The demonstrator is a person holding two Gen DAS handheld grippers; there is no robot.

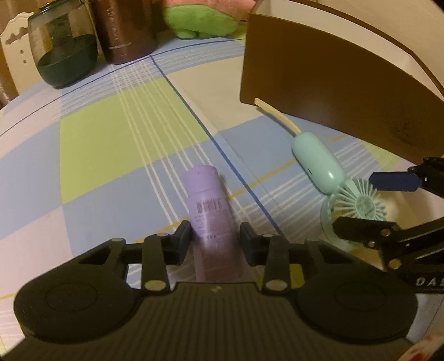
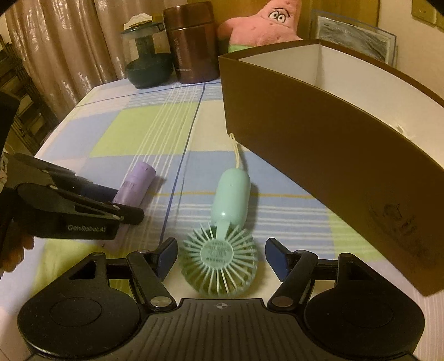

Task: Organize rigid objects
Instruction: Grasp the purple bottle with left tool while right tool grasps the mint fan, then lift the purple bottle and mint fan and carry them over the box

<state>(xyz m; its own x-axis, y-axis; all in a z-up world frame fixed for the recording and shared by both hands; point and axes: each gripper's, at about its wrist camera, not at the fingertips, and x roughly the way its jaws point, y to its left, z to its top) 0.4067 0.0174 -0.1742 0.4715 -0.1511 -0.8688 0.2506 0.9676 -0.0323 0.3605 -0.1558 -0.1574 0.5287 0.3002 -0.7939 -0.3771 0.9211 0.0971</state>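
Note:
A lilac cylindrical bottle [image 1: 206, 205] lies on the checked tablecloth, also in the right wrist view [image 2: 136, 184]. My left gripper [image 1: 215, 236] straddles its near end, fingers open with small gaps at each side. A mint hand-held fan [image 2: 226, 233] lies to the right, head toward me, handle and cord pointing at the brown box [image 2: 319, 144]. My right gripper [image 2: 220, 257] is open, its fingers either side of the fan head without touching. The fan also shows in the left wrist view [image 1: 330, 172].
The open brown box [image 1: 333, 77] with white inside stands at the right. At the table's far edge stand a glass teapot [image 2: 148, 58], a brown thermos [image 2: 193, 47] and a pink-and-green plush [image 2: 263, 25]. Curtains hang behind on the left.

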